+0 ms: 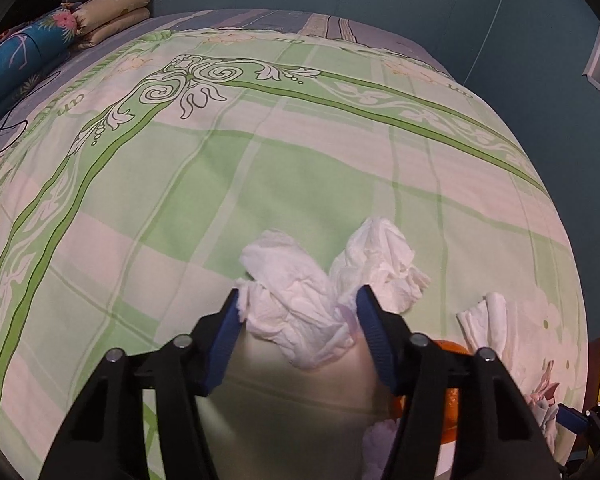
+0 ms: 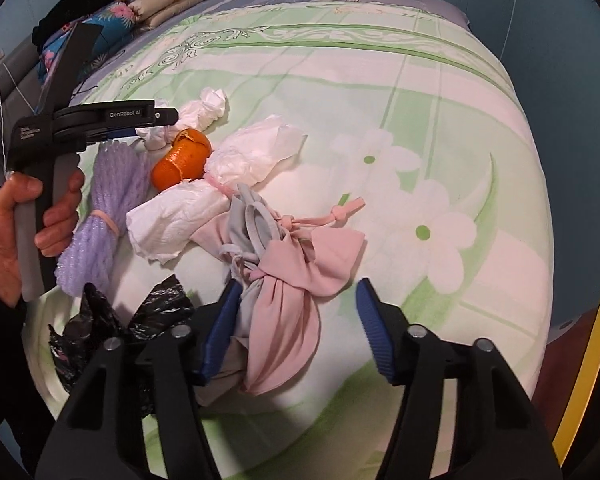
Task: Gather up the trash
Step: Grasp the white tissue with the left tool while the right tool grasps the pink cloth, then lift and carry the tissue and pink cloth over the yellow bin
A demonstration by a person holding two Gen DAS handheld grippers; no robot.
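Note:
In the left wrist view my left gripper (image 1: pixel 300 294) is shut on a crumpled white tissue (image 1: pixel 296 312), both blue pads touching it. A second tissue (image 1: pixel 384 264) lies just beyond, and a third tissue (image 1: pixel 488 320) to the right. In the right wrist view my right gripper (image 2: pixel 298 308) stands open over a knotted pink and grey cloth bundle (image 2: pixel 288 320). Its left pad touches the cloth and its right pad is apart from it. An orange peel (image 2: pixel 182 158), a purple foam net (image 2: pixel 100 208), two more tissues (image 2: pixel 256 156) and a black plastic bag (image 2: pixel 100 332) lie nearby.
Everything lies on a bed with a green and white cover (image 1: pixel 260 160). Folded pillows (image 1: pixel 112 12) and a blue flowered bolster (image 1: pixel 24 56) sit at the far left corner. A yellow object (image 2: pixel 592 360) stands past the bed's right edge. A hand (image 2: pixel 16 220) holds the left gripper's handle.

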